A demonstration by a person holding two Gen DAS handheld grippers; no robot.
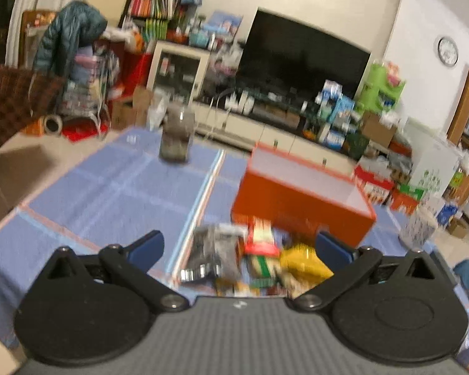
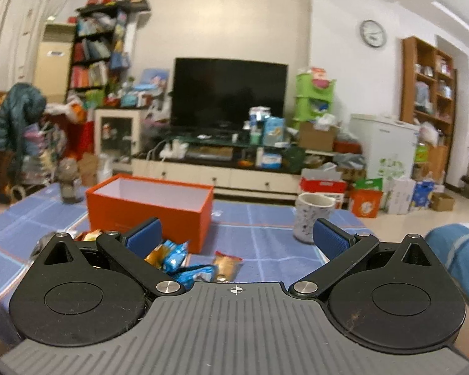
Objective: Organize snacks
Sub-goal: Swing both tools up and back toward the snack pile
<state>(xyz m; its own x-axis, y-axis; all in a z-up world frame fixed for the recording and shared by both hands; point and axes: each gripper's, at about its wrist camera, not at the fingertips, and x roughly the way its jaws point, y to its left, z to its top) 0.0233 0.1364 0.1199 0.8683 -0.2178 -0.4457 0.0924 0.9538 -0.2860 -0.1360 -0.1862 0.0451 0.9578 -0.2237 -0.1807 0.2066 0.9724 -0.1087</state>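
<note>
Your left gripper (image 1: 239, 247): spread wide, holding nothing, hovering over the snack packets (image 1: 256, 259) heaped on the bench (image 1: 109, 187) just before the orange box (image 1: 300, 200). Your right gripper (image 2: 236, 236): likewise spread and empty, blue packets (image 2: 176, 257) lying beneath its left finger, speckled mug (image 2: 311, 215) beyond its right.

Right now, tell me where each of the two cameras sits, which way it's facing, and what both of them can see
Left wrist: sits on the left gripper, jaws open, looking across the blue tablecloth at the snack pile between its fingers and the orange box behind it; blurred.
Right wrist: sits on the right gripper, jaws open, facing the orange box, blue snack packets and speckled mug.
Both share the box, tablecloth, dark jar, television and wall clock.
</note>
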